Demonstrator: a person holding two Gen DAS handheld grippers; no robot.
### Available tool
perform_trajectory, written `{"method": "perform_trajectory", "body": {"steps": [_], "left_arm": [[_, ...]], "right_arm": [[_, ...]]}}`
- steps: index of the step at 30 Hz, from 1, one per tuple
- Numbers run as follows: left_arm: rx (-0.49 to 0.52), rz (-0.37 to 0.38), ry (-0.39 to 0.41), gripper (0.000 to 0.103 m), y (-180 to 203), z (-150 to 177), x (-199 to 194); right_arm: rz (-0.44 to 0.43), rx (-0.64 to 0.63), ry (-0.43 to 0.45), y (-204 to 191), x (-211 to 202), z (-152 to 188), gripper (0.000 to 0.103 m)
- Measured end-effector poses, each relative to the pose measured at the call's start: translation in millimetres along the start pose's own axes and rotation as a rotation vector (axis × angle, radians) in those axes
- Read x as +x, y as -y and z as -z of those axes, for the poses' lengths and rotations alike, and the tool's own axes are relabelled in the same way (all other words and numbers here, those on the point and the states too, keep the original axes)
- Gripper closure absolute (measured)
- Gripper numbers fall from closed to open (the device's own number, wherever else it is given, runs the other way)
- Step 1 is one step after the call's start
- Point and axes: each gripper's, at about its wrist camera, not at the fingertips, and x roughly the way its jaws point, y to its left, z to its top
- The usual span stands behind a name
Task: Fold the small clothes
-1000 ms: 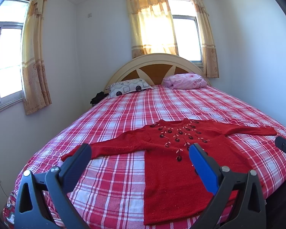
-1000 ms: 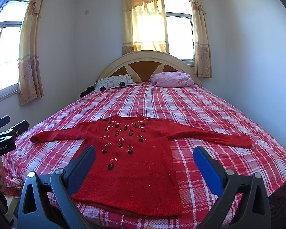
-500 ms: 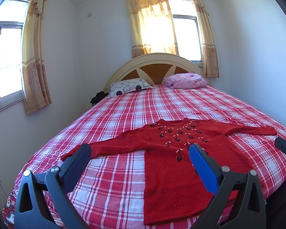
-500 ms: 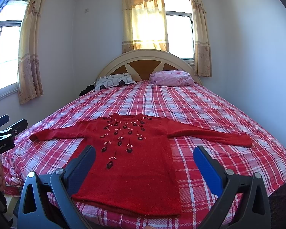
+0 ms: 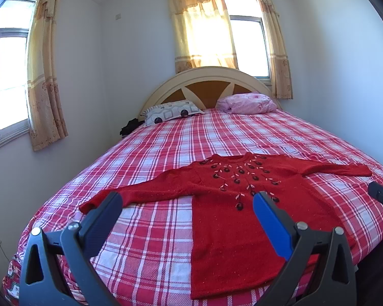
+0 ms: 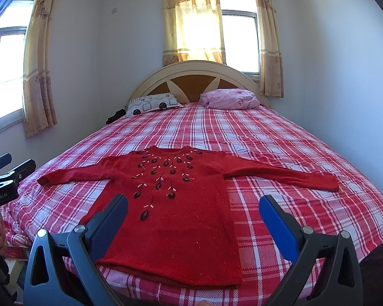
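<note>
A small red sweater point(image 5: 232, 219) point(image 6: 176, 204) with dark embroidered flowers lies flat and face up on the checked bedspread point(image 5: 217, 137) point(image 6: 242, 127), both sleeves spread out, hem at the bed's near edge. My left gripper point(image 5: 187, 204) hovers open above the near edge, between the left sleeve and the body. My right gripper point(image 6: 194, 206) is open too, held over the lower body and right hem of the sweater. Nothing sits between either pair of fingers. Each gripper shows at the edge of the other's view.
A patterned pillow point(image 5: 171, 111) and a pink bundle point(image 5: 250, 102) lie by the headboard point(image 5: 206, 81). A dark item point(image 5: 130, 127) rests at the bed's far left corner. Walls with curtained windows stand close on the left, back and right.
The right gripper has risen or drawn in slightly, so the sweater sits a little lower in its view. The left view is unchanged.
</note>
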Motion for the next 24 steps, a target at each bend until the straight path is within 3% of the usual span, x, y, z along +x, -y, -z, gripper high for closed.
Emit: {"method": "perform_trajectory", "body": {"steps": [10,24], "left_arm": [[0.039,0.029,-0.037,0.0,14,3,34],[0.087,0.098,-0.176,0.0,62,3,148]], "right_arm": [[0.027,0.031,-0.06,25,34,10,0.001],[0.147,0.185,-0.187,158,125,13,0.001]]}}
